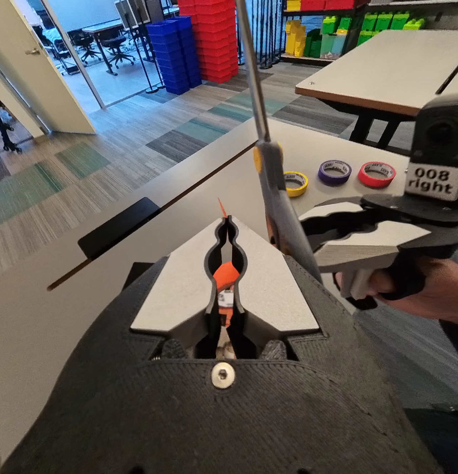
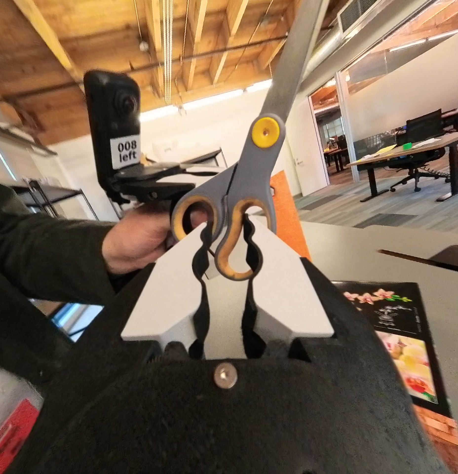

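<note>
My left gripper [image 1: 228, 218] is shut on a thin orange tape strip [image 1: 221, 206] that sticks up past its tips. An orange tape roll [image 1: 225, 277] shows below, between its fingers. The strip shows broadside in the right wrist view [image 2: 289, 205]. My right gripper [image 2: 226, 223] is shut on the grey and yellow handles of a pair of scissors [image 2: 248, 179], with its fingertips in the handle loops. The blades point up, closed as far as I can tell. In the left wrist view the scissors [image 1: 271, 179] stand just right of my left gripper, held by the right gripper [image 1: 307, 238].
Yellow [image 1: 296, 183], purple [image 1: 334, 172] and red [image 1: 376, 174] tape rolls lie on the grey table [image 1: 69, 320] behind the scissors. A black card with flower pictures [image 2: 392, 323] lies at the right. A second table [image 1: 392, 66] stands beyond. Spacing between my two grippers at the tips: around 5 cm.
</note>
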